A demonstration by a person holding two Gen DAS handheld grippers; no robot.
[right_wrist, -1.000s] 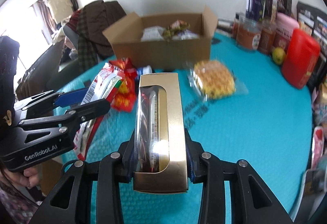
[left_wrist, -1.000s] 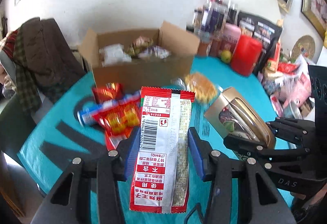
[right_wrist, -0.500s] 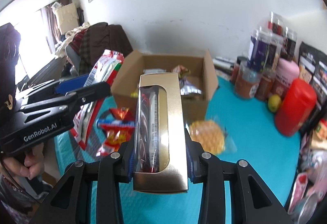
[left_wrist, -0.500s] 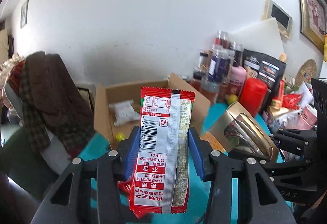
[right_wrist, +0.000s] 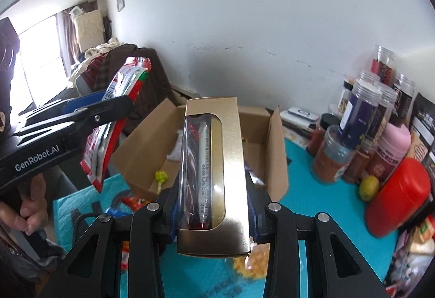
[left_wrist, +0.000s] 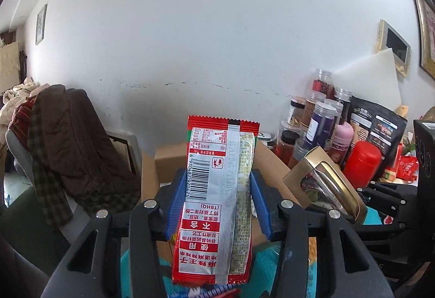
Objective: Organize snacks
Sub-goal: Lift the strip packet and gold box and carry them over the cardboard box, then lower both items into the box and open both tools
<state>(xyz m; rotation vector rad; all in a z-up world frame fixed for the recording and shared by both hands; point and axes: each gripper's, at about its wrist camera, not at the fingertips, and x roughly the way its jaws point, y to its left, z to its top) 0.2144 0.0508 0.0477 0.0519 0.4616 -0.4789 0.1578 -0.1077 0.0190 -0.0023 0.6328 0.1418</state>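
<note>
Cardboard box (right_wrist: 261,134) sits at the far middle of the turquoise surface (right_wrist: 312,183), open at the top. In the right wrist view its middle is hidden behind the gold carton (right_wrist: 214,175); in the left wrist view only two brown flaps show on either side of the red packet (left_wrist: 217,197). Contents are hard to make out: one small yellow-green item (right_wrist: 161,177) lies on the box floor at the near left, and pale wrappers behind the carton cannot be identified.

Left gripper (left_wrist: 217,200): its blue fingers (left_wrist: 176,200) are clamped on the long sides of one red-and-white snack packet, held lengthwise with its barcode side to the camera, in front of the box. Its near end overhangs and covers the surface below.

Right gripper (right_wrist: 213,213): its fingers are clamped on one gold windowed carton, held lengthwise, its far end over the near wall of the box. Blue pads are almost wholly hidden by the carton.

One hand (right_wrist: 30,213), cut off at the left edge, grips the left tool's handle.

Loose snacks under the right gripper are blurred and partly covered; no count is possible. Jars (right_wrist: 361,113) stand stacked at the far right, overlapping, so the count is uncertain. One red canister (right_wrist: 399,197) and one yellow-green fruit (right_wrist: 369,187) are just beside them.
</note>
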